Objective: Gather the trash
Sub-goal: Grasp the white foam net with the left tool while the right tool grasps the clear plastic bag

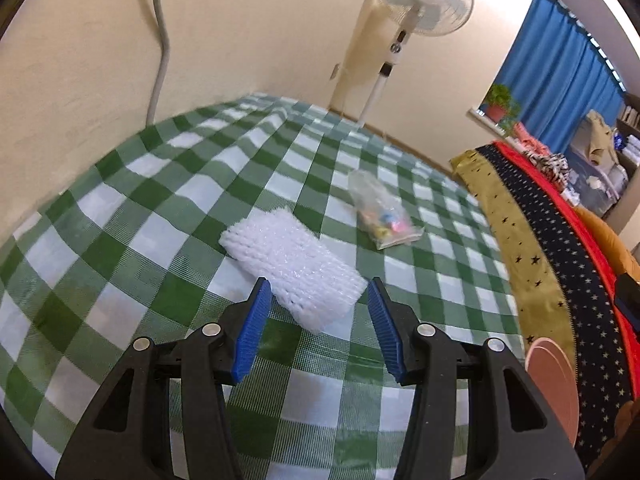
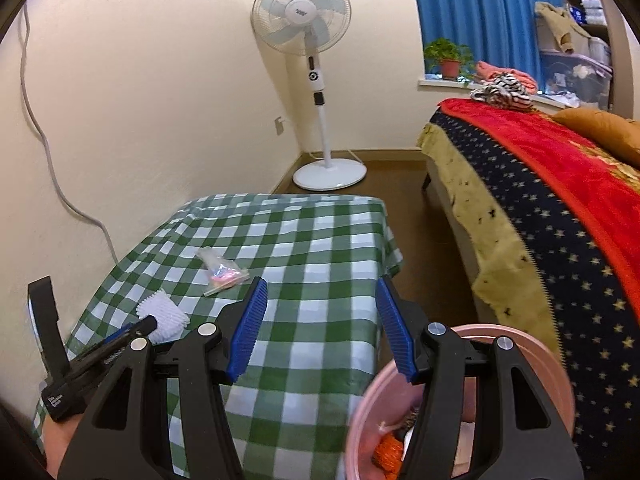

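A white foam net sleeve (image 1: 292, 268) lies on the green checked tablecloth (image 1: 160, 208), just ahead of my open, empty left gripper (image 1: 320, 292); its near corner reaches between the blue pads. A clear plastic bag with colourful bits (image 1: 380, 216) lies farther back right. In the right wrist view the sleeve (image 2: 166, 312) and the bag (image 2: 222, 268) lie on the table's left half, with the left gripper (image 2: 136, 332) at the sleeve. My right gripper (image 2: 320, 292) is open and empty, raised over the table's near right edge. A pink bin (image 2: 520, 348) holding orange scraps stands below it.
A bed with a starred navy and red blanket (image 2: 560, 208) stands close to the table's right side. A white pedestal fan (image 2: 316, 80) stands in the far corner. The table's left side is against the wall, with a grey cable (image 2: 52, 168) hanging there.
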{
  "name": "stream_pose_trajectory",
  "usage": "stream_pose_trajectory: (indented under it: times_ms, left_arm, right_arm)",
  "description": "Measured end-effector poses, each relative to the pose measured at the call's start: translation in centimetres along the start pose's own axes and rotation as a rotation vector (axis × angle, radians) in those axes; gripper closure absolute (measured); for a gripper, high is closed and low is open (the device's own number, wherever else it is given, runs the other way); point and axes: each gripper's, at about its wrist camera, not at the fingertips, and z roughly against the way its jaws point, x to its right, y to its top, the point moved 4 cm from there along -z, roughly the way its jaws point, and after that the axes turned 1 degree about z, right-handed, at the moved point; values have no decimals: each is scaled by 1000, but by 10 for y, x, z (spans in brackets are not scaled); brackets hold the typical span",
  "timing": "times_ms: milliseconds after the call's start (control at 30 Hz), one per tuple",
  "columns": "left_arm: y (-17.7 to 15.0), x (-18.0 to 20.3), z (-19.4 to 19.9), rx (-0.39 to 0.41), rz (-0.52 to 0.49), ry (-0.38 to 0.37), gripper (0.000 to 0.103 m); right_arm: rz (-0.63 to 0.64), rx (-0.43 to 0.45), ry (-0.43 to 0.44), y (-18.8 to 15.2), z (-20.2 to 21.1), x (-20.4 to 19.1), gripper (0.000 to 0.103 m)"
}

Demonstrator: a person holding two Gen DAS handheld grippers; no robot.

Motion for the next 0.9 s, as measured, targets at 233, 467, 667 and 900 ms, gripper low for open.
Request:
stream_pose_trajectory:
  times_ms: [233, 467, 667, 900]
  left_arm:
    - [-4, -11, -15, -47, 57, 29, 63]
    - [-1, -19, -21, -59, 71, 20, 92]
    - [6, -28, -14, -14, 63, 55, 94]
    - [7, -28, -12, -15, 42, 70, 94]
  right_arm:
    - [-11, -45, 66, 1, -49, -20, 46]
    - [-8, -113, 156, 0, -106, -54, 41]
    - [14, -174, 208, -2, -148, -79, 37]
    - [54, -257, 226, -9, -193, -100, 32]
